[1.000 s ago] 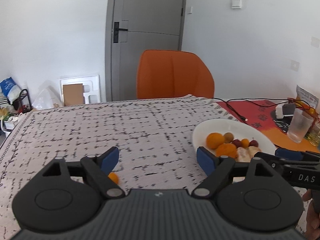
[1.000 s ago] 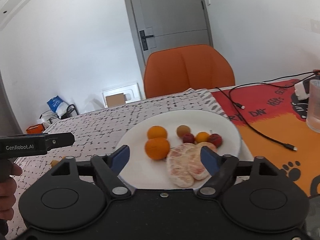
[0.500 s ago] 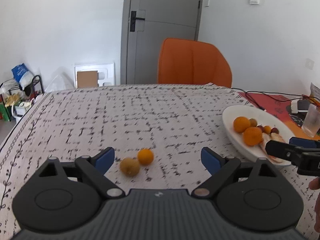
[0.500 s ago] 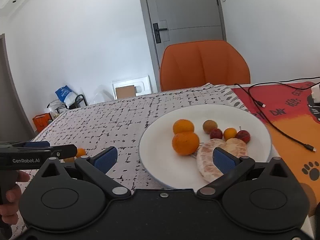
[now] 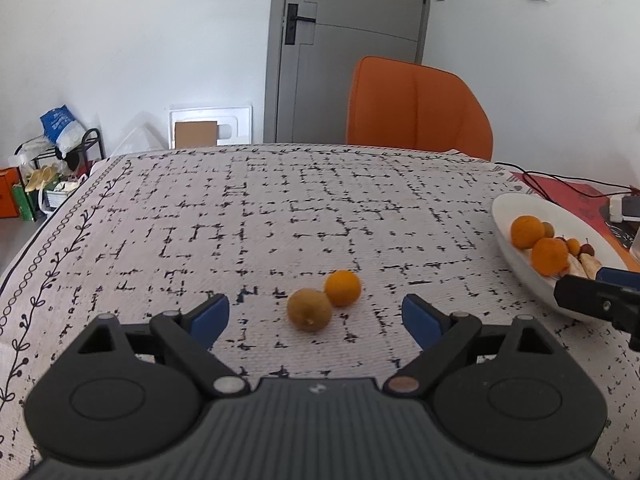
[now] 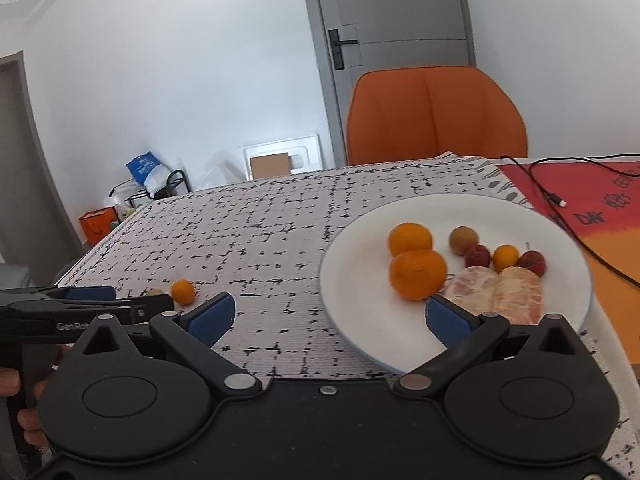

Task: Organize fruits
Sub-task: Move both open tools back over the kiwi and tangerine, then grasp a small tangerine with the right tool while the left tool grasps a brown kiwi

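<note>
A small orange [image 5: 342, 287] and a brown kiwi-like fruit [image 5: 309, 315] lie touching on the patterned tablecloth. My left gripper [image 5: 316, 316] is open, and the kiwi sits between its blue pads, low over the cloth. A white plate [image 6: 356, 280] holds two oranges [image 6: 417, 273], a brown fruit [image 6: 463, 239], small red fruits and peeled citrus pieces [image 6: 496, 294]. My right gripper [image 6: 328, 316] is open and empty at the plate's near left rim. The small orange [image 6: 183, 291] also shows in the right wrist view, beside the left gripper's tip.
An orange chair [image 5: 416, 108] stands behind the table. A red-orange mat [image 6: 600, 208] with a black cable [image 6: 560, 208] lies right of the plate. The tablecloth's left edge [image 5: 44, 232] drops to a floor with bags and a rack.
My left gripper has swung left from the plate to the two loose fruits, which now lie between its pads. My right gripper has drifted left, so the plate sits further right.
</note>
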`<state>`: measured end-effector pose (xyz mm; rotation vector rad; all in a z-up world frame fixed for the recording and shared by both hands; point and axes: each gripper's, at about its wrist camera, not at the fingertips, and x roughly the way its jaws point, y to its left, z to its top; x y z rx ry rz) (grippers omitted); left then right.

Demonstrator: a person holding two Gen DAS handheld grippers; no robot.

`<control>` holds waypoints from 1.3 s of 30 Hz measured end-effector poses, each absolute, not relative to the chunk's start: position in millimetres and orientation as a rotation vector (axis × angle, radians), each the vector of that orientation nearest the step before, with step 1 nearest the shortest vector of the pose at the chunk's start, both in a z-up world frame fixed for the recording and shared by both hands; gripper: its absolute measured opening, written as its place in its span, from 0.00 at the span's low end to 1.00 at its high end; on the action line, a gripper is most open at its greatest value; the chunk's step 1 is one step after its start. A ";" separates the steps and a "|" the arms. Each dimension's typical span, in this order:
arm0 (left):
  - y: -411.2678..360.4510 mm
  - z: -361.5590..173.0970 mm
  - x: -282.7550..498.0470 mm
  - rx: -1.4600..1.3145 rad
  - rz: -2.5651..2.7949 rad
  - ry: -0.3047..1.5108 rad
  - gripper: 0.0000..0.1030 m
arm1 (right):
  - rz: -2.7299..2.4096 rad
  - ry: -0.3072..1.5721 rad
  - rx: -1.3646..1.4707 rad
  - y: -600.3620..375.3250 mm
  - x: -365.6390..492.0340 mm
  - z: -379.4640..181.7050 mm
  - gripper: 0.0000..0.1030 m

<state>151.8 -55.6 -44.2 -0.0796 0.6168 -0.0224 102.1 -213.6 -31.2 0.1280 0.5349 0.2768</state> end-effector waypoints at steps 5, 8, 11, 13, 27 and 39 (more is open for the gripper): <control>-49.7 -44.5 153.7 -0.107 -0.033 0.614 0.83 | 0.310 0.538 0.126 -204.0 107.4 -30.2 1.00; -47.5 -46.2 156.1 -0.118 -0.050 0.633 0.65 | 0.334 0.537 0.112 -196.5 110.7 -28.8 1.00; -46.2 -49.5 159.8 -0.137 -0.058 0.657 0.55 | 0.358 0.533 0.103 -188.6 114.2 -27.8 1.00; -45.6 -50.9 161.7 -0.138 -0.056 0.659 0.52 | 0.369 0.537 0.090 -182.4 117.1 -27.5 1.00; -26.3 -37.3 159.3 -0.160 -0.044 0.632 0.25 | 0.448 0.569 0.054 -145.7 134.8 -27.2 0.90; 0.0 -28.1 149.1 -0.158 0.012 0.599 0.25 | 0.500 0.619 0.021 -113.0 151.8 -32.7 0.70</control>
